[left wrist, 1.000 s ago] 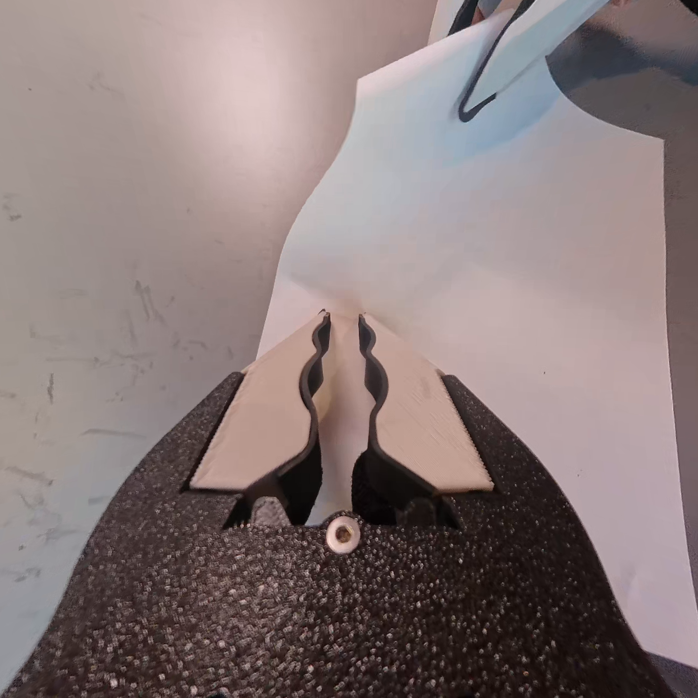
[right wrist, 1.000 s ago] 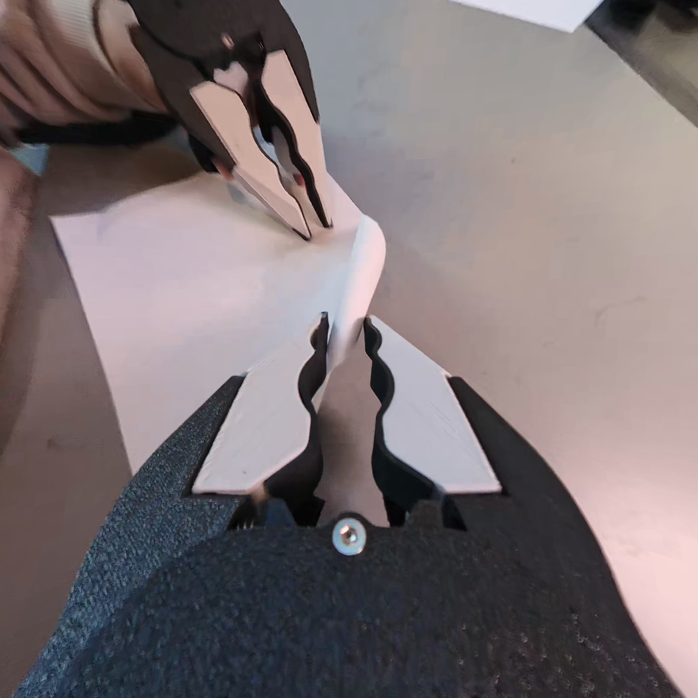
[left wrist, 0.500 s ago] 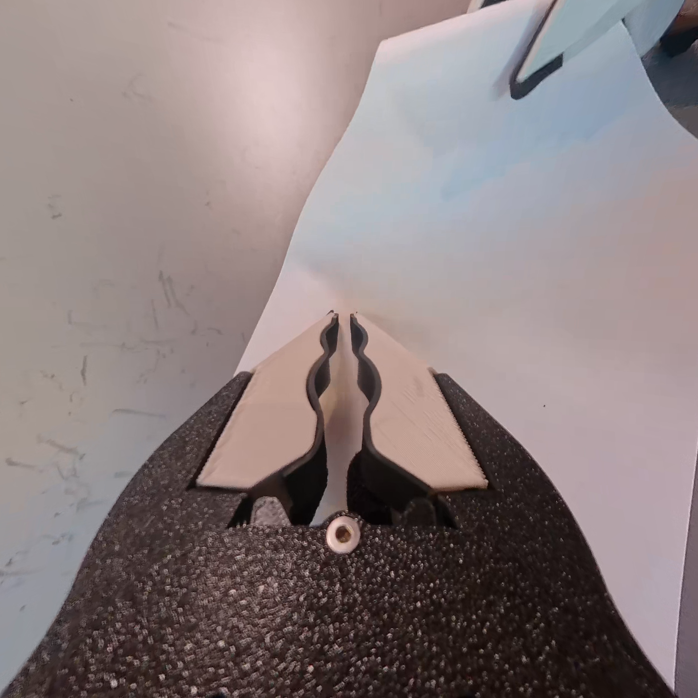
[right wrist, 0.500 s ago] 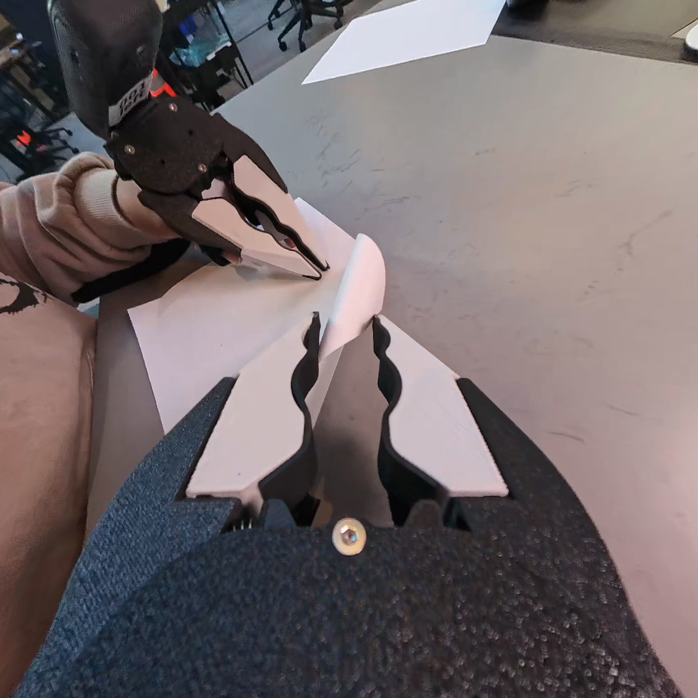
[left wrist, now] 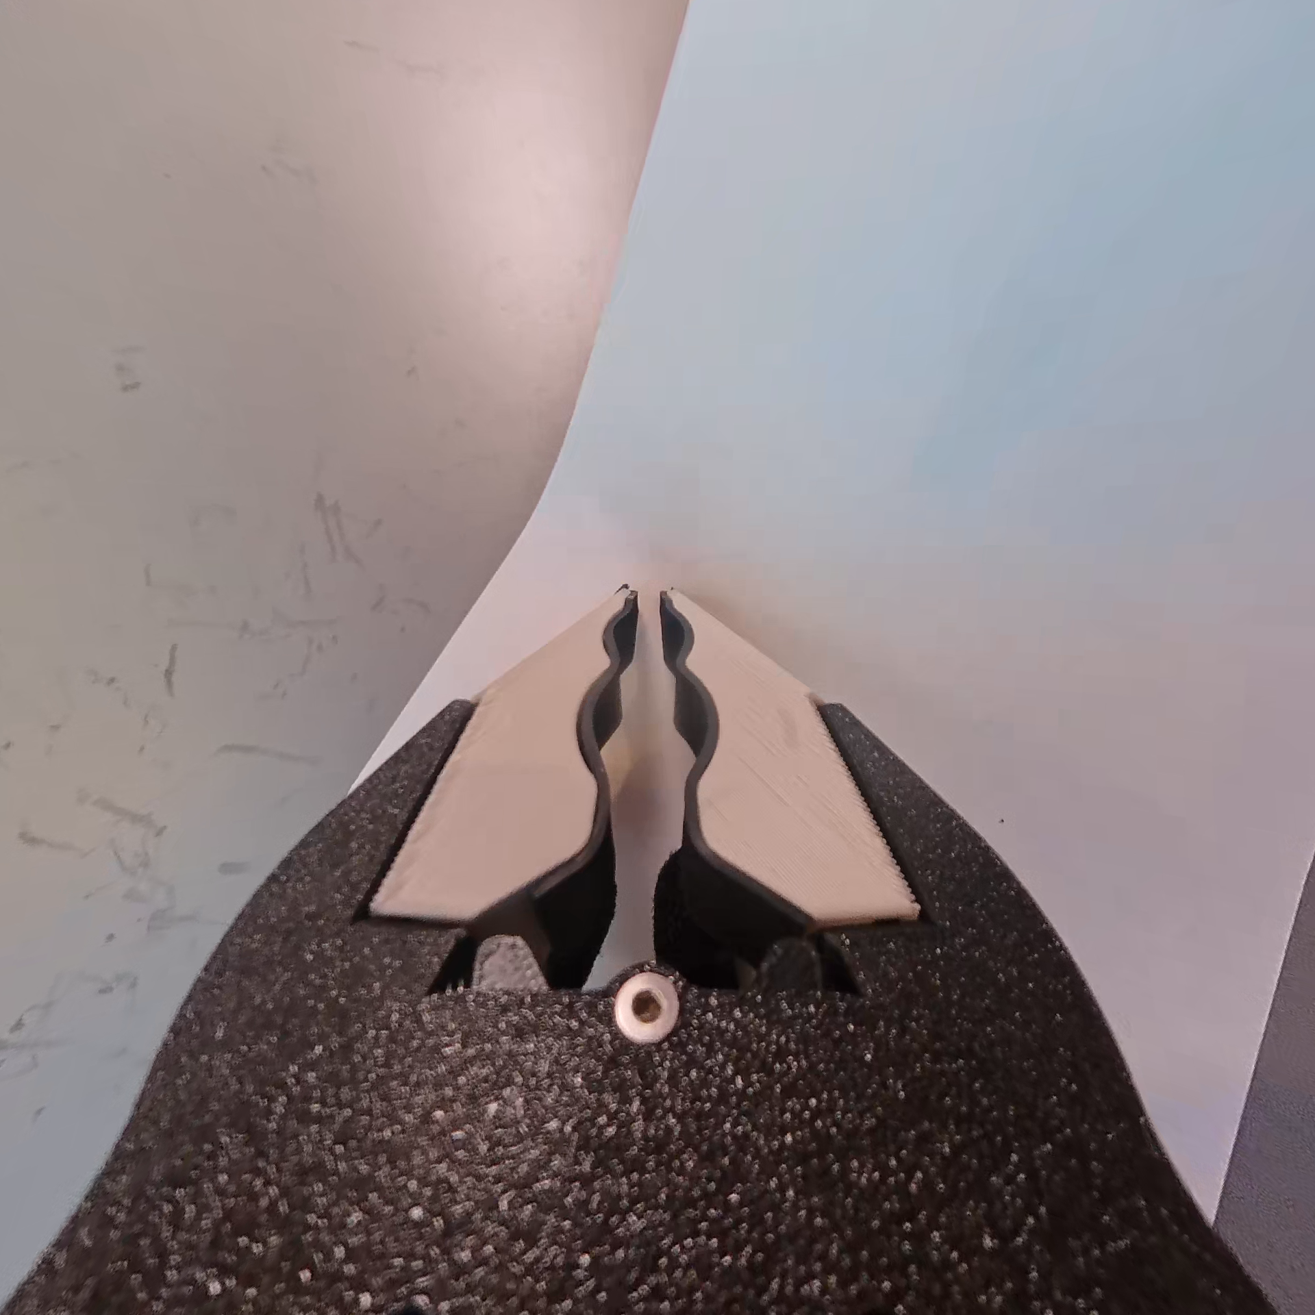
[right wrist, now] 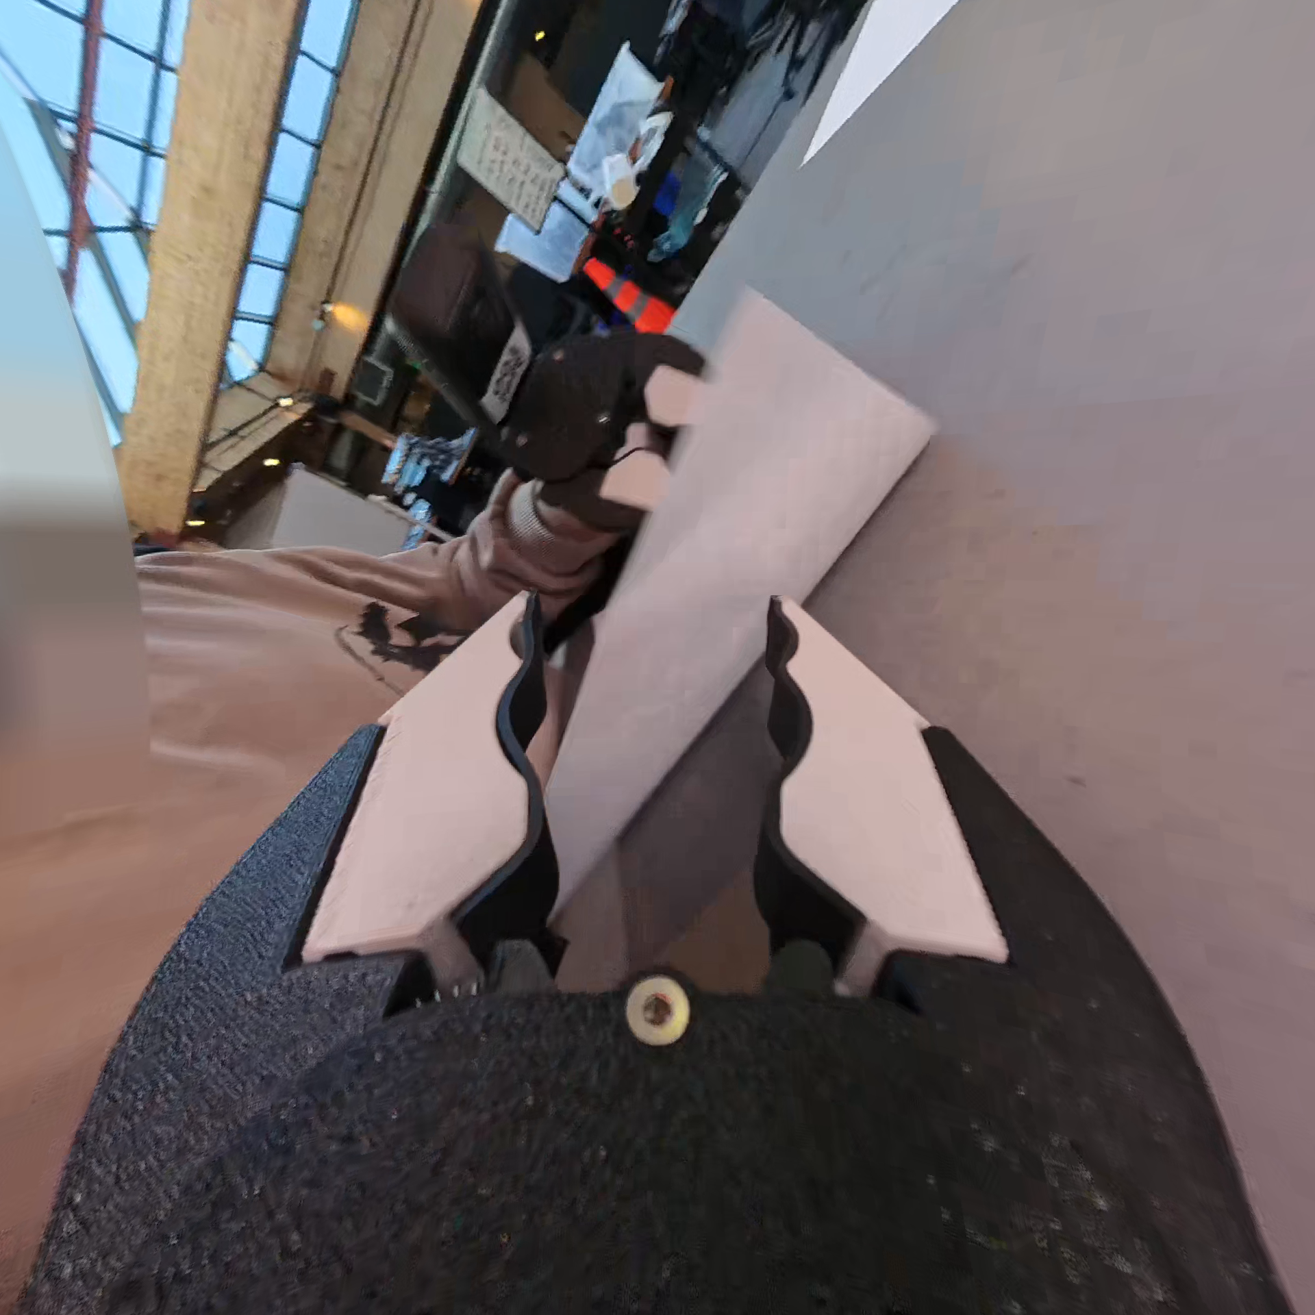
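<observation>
A white paper sheet (left wrist: pixel 960 427) lies on the grey table (left wrist: pixel 249 356), and its far part curves upward. My left gripper (left wrist: pixel 644 592) is shut to a thin slit, with its tips set down on the sheet near its left edge. In the right wrist view the sheet (right wrist: pixel 768 462) stands raised at a slant. Its lower edge passes between the jaws of my right gripper (right wrist: pixel 651 605), close to the left finger (right wrist: pixel 441 768). The right gripper is open wide. The left gripper (right wrist: pixel 647 437) shows behind the raised sheet, which hides its tips.
A person's brown sleeve (right wrist: pixel 534 541) and brown top (right wrist: pixel 249 676) are at the left. A second white sheet (right wrist: pixel 875 71) lies at the far end of the table (right wrist: pixel 1067 427). Shelves and windows stand beyond the table edge.
My right gripper has opened wider and rolled over, and the sheet's edge has risen with it. My left gripper's slit has narrowed. The right gripper has left the left wrist view.
</observation>
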